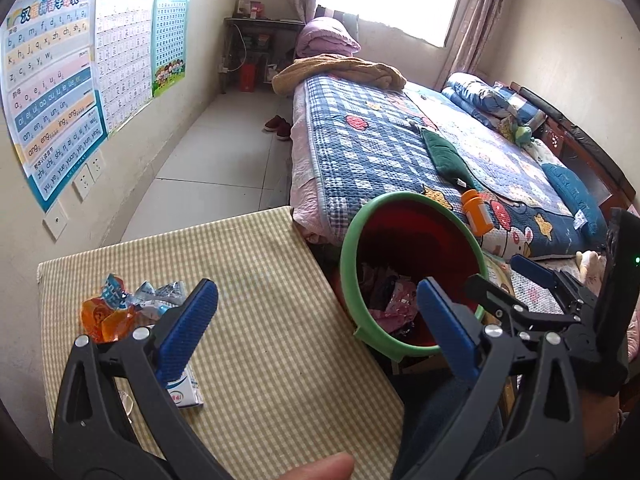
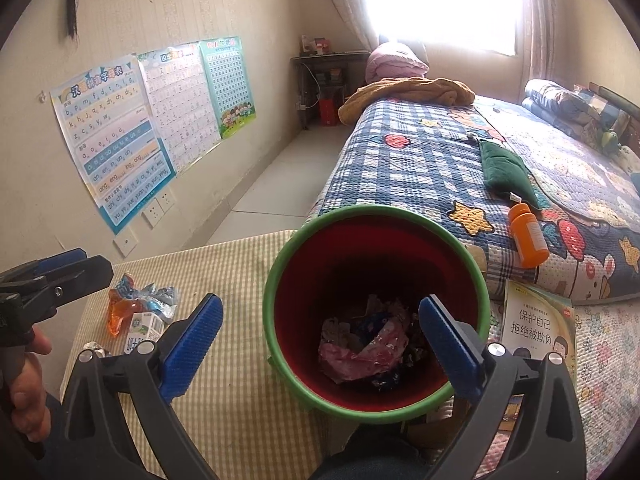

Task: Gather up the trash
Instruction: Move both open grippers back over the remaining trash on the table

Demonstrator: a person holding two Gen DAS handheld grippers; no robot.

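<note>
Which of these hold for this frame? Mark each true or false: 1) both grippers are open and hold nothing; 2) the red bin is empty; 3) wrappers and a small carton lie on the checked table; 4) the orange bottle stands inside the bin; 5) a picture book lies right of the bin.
1) True: the left gripper and right gripper both stand open with nothing between the pads.
2) False: the red bin already holds crumpled wrappers.
3) True: wrappers and a small carton lie on the checked table.
4) False: the orange bottle lies on the bed quilt.
5) True: the picture book lies there.
</note>
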